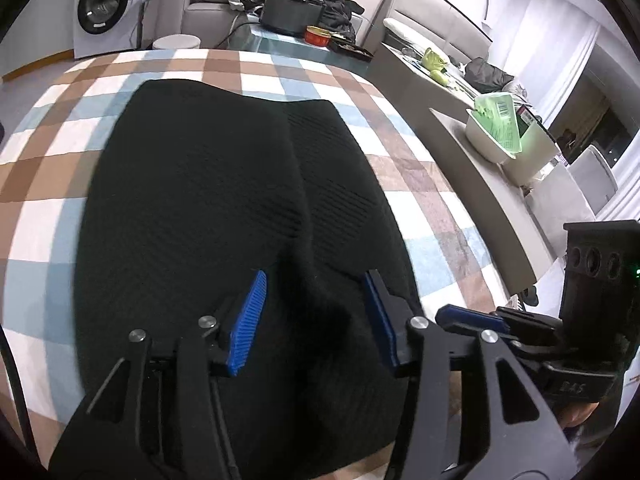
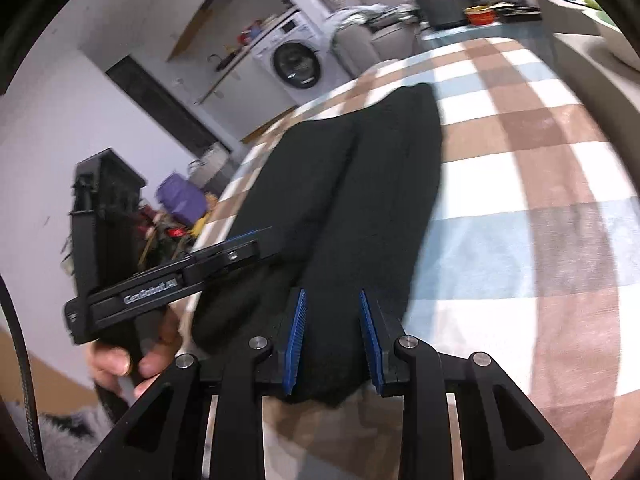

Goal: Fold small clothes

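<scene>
A black ribbed garment point(image 1: 224, 208) lies flat on the checked cloth point(image 1: 48, 168), folded lengthwise with one long half overlapping the other. My left gripper point(image 1: 316, 280) is open, its blue pads point(image 1: 250, 320) wide apart just over the garment's near end. In the right wrist view the same garment point(image 2: 360, 200) stretches away from me. My right gripper point(image 2: 332, 300) is open, its blue pads point(image 2: 296, 340) either side of the garment's near edge. The left gripper point(image 2: 248, 236) shows there from the side at the garment's left edge.
The checked cloth point(image 2: 520, 184) covers the table. To the right stands a grey counter point(image 1: 484, 184) with a white tub holding a green packet point(image 1: 496, 128). At the back are a black pot point(image 1: 294, 10), a red tin point(image 1: 318, 35), dark clothes and a washing machine point(image 1: 104, 12).
</scene>
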Available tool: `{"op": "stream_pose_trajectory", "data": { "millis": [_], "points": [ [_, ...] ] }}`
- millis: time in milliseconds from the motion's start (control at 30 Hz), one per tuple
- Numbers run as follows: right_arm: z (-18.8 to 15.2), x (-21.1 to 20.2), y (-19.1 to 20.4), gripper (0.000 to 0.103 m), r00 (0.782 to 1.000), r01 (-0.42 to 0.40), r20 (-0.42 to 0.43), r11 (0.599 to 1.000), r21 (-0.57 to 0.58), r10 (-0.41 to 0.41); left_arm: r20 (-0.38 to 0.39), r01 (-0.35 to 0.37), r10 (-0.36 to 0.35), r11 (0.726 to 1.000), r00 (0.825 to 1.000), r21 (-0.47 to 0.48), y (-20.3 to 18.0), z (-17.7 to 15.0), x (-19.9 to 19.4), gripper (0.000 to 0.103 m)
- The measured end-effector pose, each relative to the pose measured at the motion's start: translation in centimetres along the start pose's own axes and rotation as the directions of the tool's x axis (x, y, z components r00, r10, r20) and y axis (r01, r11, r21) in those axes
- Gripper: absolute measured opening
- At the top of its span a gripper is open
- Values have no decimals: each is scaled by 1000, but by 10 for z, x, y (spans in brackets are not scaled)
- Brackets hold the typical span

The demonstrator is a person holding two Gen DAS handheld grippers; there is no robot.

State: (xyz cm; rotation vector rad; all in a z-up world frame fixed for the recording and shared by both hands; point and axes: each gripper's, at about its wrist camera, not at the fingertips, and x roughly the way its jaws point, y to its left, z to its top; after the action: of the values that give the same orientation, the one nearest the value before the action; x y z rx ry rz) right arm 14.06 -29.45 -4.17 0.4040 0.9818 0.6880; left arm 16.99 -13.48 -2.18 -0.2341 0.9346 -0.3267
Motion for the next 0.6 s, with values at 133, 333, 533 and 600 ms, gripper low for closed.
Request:
{"op": "stream_pose_trajectory", "data": {
  "millis": [133,333,533,600],
  "points": [
    [4,21,11,33,998,-41,-39,999,-34,40,1,-20,20,1000,1000,0,8,-5,1,47],
    [-4,49,15,19,995,-63,-84,997,-34,60,-26,-22,22,1000,999,3,14,-10,17,47],
    [-20,27,27,5,999,-42,-17,998,-50,41,11,-35,36,999,999,-13,23,-8,12,49],
    [-28,27,25,5,999,-21,-45,998,-52,18,49,-70,72,997,996,-29,31,-6,8,53]
  ]
}}
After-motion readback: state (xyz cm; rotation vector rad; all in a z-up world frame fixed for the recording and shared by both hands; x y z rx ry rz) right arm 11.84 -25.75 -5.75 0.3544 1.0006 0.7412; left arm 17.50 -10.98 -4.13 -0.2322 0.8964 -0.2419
